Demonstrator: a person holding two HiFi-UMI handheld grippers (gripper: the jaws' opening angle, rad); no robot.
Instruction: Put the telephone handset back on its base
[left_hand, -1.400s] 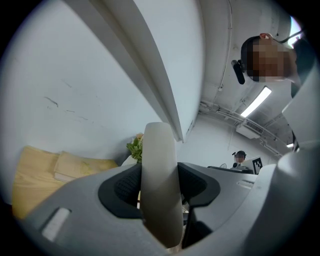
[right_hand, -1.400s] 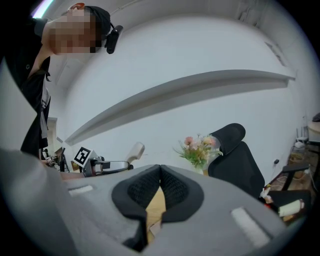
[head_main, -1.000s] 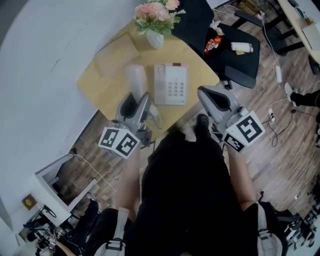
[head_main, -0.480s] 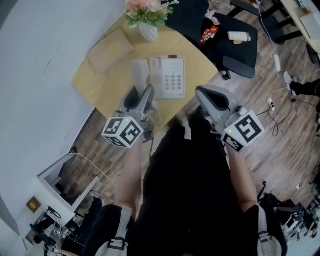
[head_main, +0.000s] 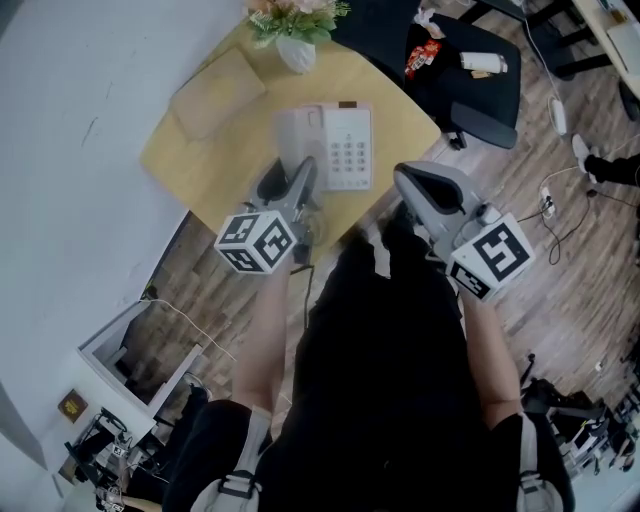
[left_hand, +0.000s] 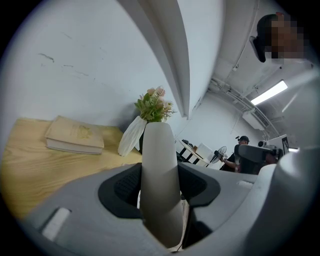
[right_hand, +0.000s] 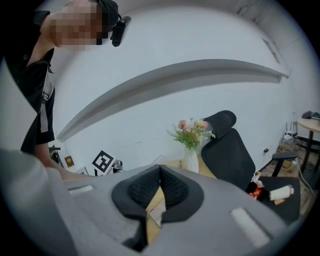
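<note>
Pale grey plastic, the long telephone handset (left_hand: 159, 176) is clamped at its near end between the pads of the left gripper (head_main: 296, 180). Its long axis runs along the jaws, away from the person, the far end pointing toward the white vase of pink flowers (head_main: 296, 48). It hangs over the left side of the white keypad telephone base (head_main: 349, 148) on the light wooden table (head_main: 195, 160), parallel to the base's long edge. Whether they touch is blurred. The right gripper (right_hand: 160, 181) is off the table edge, jaws pressed together on nothing.
</note>
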